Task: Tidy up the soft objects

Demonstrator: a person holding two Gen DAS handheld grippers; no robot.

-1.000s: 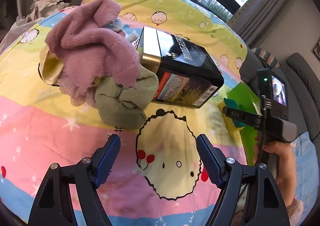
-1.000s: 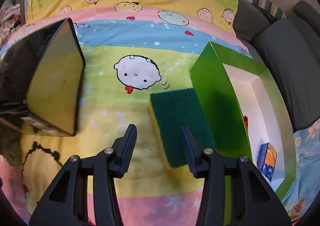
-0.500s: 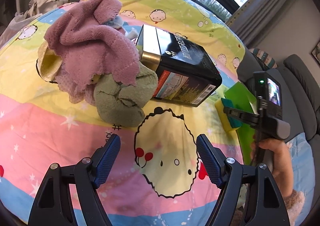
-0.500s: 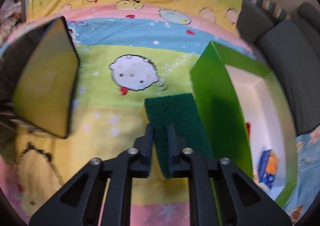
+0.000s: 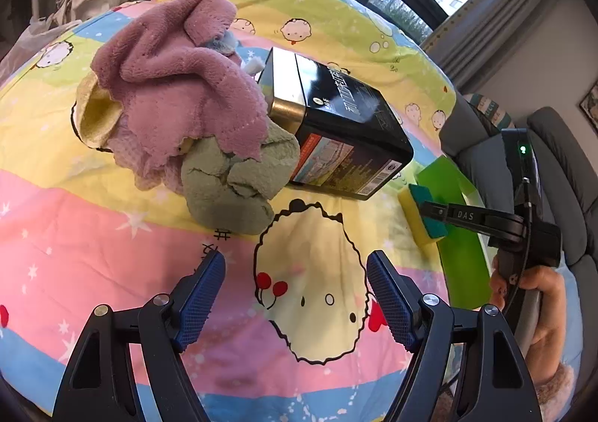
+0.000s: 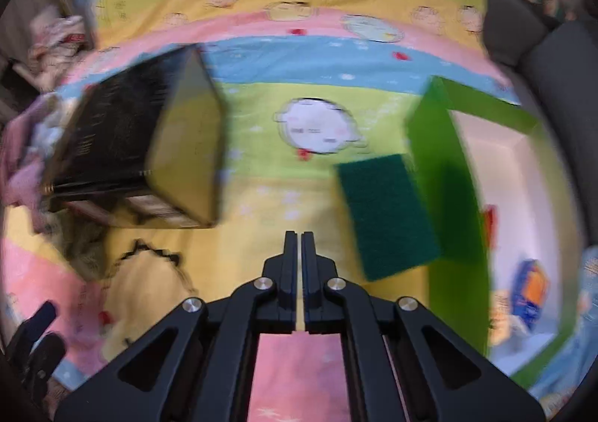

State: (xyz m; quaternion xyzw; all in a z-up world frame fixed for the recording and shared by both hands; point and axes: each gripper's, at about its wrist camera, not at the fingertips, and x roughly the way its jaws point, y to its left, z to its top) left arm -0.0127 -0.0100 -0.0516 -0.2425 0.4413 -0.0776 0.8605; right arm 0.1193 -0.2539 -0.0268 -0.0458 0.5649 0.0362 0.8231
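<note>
A pile of soft cloths lies on the cartoon bedspread: a pink towel [image 5: 179, 86] over a yellow cloth [image 5: 93, 115] and a grey-green cloth [image 5: 231, 183]. A yellow sponge with a green scouring face [image 5: 424, 213] [image 6: 385, 209] lies beside the green box [image 6: 444, 183]. My left gripper [image 5: 295, 295] is open and empty, just in front of the grey-green cloth. My right gripper [image 6: 300, 235] is shut and empty, left of the sponge and apart from it; in the left wrist view it shows by the sponge [image 5: 429, 209].
A black and gold tin [image 5: 336, 123] [image 6: 149, 160] lies on its side between the cloth pile and the sponge. The green box is open with a white inside and holds a blue and orange packet [image 6: 530, 287]. Grey sofa cushions [image 5: 560, 160] are to the right.
My right gripper closed from open without gripping the sponge and swung left, away from it. My left gripper stayed open and moved little.
</note>
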